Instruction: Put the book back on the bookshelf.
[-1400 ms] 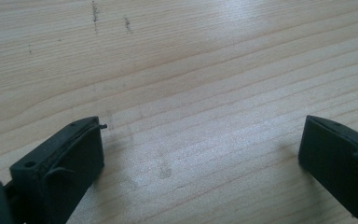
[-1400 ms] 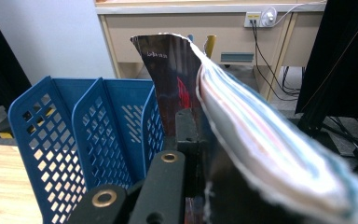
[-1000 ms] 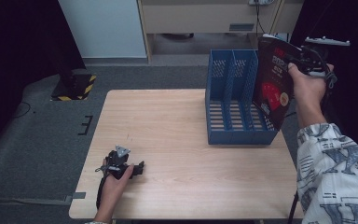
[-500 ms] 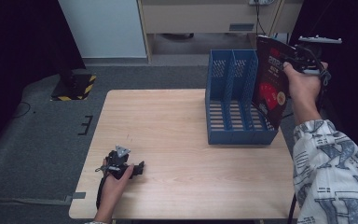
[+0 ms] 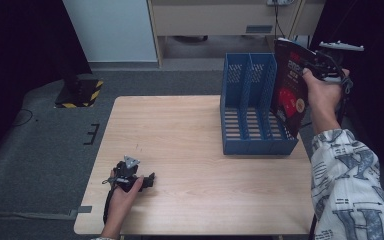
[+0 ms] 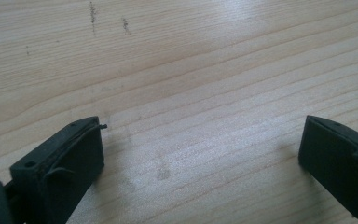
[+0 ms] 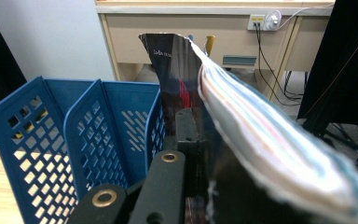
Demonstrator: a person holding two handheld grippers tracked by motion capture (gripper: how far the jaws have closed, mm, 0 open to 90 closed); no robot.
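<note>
Magazine (image 5: 291,85) clamped in the right gripper (image 5: 314,69), upright above the right-hand slot of the blue file rack (image 5: 245,100). Compared with a second ago it stands closer over the rack and less tilted, so its lower edge looks about lined up for lowering into that slot. Left gripper (image 5: 149,181), well away from the rack, rests on the table (image 5: 190,130), jaws spread and empty.

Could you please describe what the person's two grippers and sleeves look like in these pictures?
Both tools are black. The left gripper carries a grey three-cornered plate on top and trails a black cable; its jaws are blocky black pads. The right gripper has black arms with brass-coloured rivets and a grey plate above. The right forearm wears a white sleeve printed with grey-blue shapes.
</note>
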